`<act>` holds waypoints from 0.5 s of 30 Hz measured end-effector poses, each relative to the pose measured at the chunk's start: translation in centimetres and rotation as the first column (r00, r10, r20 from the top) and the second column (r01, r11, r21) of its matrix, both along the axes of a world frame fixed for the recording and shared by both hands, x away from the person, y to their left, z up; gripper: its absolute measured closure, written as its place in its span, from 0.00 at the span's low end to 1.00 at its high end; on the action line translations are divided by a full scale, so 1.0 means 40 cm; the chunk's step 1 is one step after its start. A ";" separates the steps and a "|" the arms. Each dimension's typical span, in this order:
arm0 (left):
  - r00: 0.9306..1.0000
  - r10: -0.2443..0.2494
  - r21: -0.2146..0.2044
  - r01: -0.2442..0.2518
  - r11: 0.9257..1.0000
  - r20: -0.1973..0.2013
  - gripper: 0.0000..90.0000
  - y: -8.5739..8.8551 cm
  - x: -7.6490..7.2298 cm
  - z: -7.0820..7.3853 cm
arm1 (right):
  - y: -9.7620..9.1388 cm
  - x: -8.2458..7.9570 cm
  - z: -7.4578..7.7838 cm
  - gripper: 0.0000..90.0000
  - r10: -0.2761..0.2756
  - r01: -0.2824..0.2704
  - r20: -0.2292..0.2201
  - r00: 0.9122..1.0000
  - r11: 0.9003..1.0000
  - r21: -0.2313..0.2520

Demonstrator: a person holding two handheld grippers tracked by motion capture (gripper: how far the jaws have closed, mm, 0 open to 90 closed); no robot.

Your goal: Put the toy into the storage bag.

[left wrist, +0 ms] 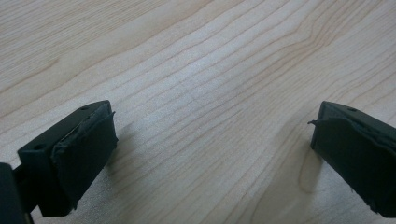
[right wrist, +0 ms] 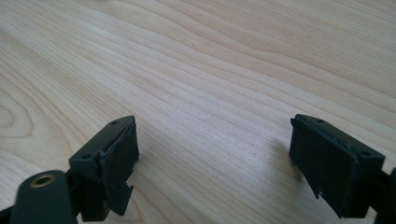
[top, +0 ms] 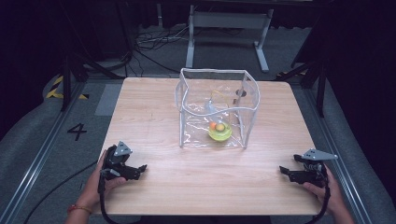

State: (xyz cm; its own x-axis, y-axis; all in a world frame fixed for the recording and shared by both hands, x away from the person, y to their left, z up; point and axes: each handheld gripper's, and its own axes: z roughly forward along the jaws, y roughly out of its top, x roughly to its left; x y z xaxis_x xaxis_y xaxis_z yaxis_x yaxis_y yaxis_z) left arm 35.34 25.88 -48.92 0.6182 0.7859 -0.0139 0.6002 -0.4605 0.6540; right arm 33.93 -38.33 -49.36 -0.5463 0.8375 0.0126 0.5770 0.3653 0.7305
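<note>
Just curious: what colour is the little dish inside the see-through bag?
Yellow-green; the dish shows best in the high view.

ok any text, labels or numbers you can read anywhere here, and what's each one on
"4": a black numeral on the grey floor, left of the wooden table.
Nothing readable shows on the clear bag, the yellow-green item inside it, the table or either gripper.
</note>
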 end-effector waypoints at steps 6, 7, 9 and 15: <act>1.000 0.007 0.001 -0.007 1.000 0.002 0.00 -0.001 0.000 0.000 | 0.000 0.000 0.000 0.17 -0.005 0.005 0.001 1.000 1.000 -0.003; 1.000 0.007 0.000 -0.007 1.000 0.002 0.00 -0.001 0.000 0.000 | 0.000 0.000 0.000 0.17 -0.006 0.006 0.001 1.000 1.000 -0.004; 1.000 0.005 0.000 -0.005 1.000 0.000 0.00 -0.001 0.000 0.000 | 0.000 0.000 0.000 0.16 -0.006 0.006 0.001 1.000 1.000 -0.004; 1.000 0.007 0.001 -0.007 1.000 0.002 0.00 -0.001 0.000 0.000 | 0.001 0.001 0.000 0.15 -0.014 0.014 -0.004 1.000 1.000 -0.006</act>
State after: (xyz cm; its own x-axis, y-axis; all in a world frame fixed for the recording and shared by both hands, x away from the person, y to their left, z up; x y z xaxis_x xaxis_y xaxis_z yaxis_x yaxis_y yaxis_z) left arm 35.33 25.83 -48.93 0.6129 0.7901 -0.0123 0.6020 -0.4568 0.6549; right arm 33.96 -38.30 -49.37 -0.5345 0.8451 0.0097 0.5847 0.3615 0.7263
